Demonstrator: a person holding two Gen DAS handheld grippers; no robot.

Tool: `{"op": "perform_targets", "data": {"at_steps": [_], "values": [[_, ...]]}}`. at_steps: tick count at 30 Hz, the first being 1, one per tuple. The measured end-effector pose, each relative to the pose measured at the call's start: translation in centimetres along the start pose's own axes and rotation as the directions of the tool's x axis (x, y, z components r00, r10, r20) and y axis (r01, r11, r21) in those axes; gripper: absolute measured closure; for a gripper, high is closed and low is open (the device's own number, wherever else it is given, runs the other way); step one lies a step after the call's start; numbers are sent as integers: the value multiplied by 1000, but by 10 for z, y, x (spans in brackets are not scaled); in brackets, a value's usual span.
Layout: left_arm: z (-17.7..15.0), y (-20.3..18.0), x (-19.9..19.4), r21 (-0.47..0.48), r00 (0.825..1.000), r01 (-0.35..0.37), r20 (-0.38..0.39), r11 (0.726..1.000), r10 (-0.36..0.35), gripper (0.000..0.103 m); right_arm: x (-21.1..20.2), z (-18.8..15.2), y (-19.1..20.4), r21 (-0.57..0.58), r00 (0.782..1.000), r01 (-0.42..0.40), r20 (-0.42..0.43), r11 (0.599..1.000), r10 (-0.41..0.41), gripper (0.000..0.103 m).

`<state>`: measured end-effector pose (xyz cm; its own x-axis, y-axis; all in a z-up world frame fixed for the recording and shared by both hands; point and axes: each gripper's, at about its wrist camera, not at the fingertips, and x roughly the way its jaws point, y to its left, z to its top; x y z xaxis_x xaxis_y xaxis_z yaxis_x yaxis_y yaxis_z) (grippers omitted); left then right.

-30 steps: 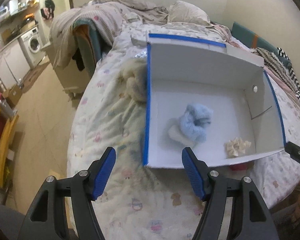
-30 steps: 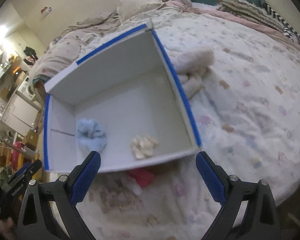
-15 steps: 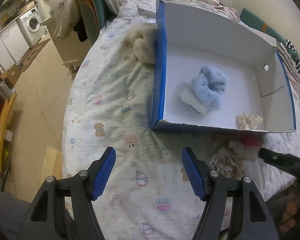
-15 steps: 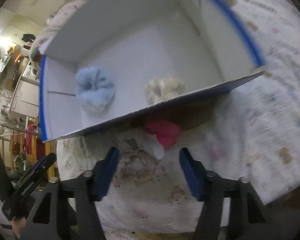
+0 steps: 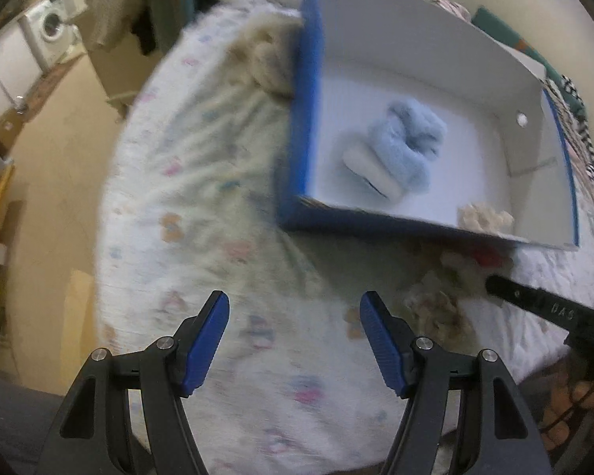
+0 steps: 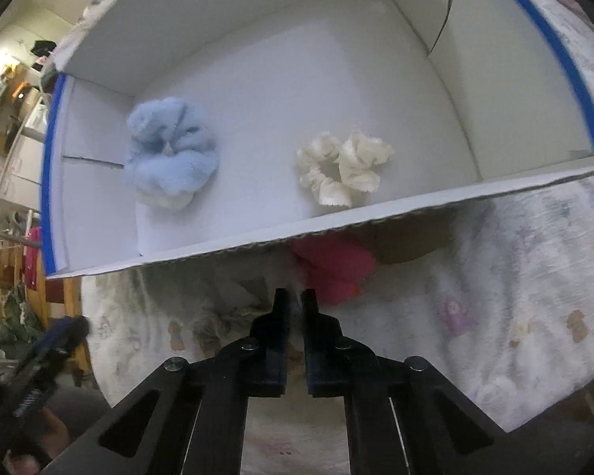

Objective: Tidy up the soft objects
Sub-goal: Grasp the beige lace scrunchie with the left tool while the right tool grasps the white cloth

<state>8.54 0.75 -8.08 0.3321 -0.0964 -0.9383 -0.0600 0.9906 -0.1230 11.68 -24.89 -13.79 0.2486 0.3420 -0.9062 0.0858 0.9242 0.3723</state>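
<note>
A white box with blue edges [image 5: 309, 126] [image 6: 336, 229] lies on the bed. Inside it are a fluffy blue slipper [image 5: 406, 150] [image 6: 170, 158] and a cream scrunchie [image 5: 485, 217] [image 6: 342, 172]. A red and white soft toy [image 6: 332, 273] [image 5: 489, 259] lies on the bedspread just outside the box's near wall. My right gripper [image 6: 295, 297] is shut on the toy's white fluffy part. My left gripper [image 5: 295, 318] is open and empty above the bedspread, short of the box's corner.
A cream fluffy item [image 5: 269, 63] lies against the box's far left side. A patterned cloth [image 5: 435, 308] lies beside the red toy. The bed edge drops to the floor [image 5: 59, 182] on the left. A washing machine [image 5: 53, 25] stands far left.
My right gripper moved down to the red and white toy and closed on its white part. My left gripper pulled back from the box and stayed open.
</note>
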Motion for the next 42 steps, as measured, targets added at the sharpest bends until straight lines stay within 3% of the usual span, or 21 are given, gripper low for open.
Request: {"op": "perform_targets", "data": {"at_steps": [5,9,13,16,23,26,30,33,37,38,40,42], "values": [[-5,-33,12,74,998,49,-47,996,-46,37,-19,-14,-7,-10,998,-51,22,999,51,95],[-4,-47,16,76,998,47,-53,996,-43,37,-18,-26,-11,-63,998,52,29,997,-50,95],[4,-47,19,47,998,44,-53,998,-42,37,-1,-34,-8,-113,997,70,-37,991,-75,96],[8,-34,18,10,999,26,-45,1000,-25,37,15,-43,5,-154,994,32,-98,988,-48,96],[4,-2,22,-60,997,9,-75,998,-13,37,15,-60,41,-234,976,-172,-170,957,134,96],[1,3,23,-62,997,8,-81,998,-13,37,5,-59,43,-233,976,-198,-142,952,168,96],[-3,-8,28,-39,993,43,-106,998,-46,37,-18,-48,27,-176,985,-171,-23,969,169,96],[-7,-33,37,38,986,101,-141,994,-95,37,-28,-42,15,-127,988,-142,37,982,148,96],[-13,-59,52,116,980,106,-181,988,-84,38,-30,-41,5,-88,989,-136,47,987,141,96],[-12,-61,55,123,980,101,-183,987,-78,45,-30,-43,4,-85,989,-133,49,988,137,96],[-11,-64,60,140,977,103,-198,985,-74,93,-24,-40,9,-82,990,-128,50,988,133,96],[-11,-61,61,136,975,111,-205,984,-82,94,-33,-31,-1,-76,990,-126,51,989,130,96]]}}
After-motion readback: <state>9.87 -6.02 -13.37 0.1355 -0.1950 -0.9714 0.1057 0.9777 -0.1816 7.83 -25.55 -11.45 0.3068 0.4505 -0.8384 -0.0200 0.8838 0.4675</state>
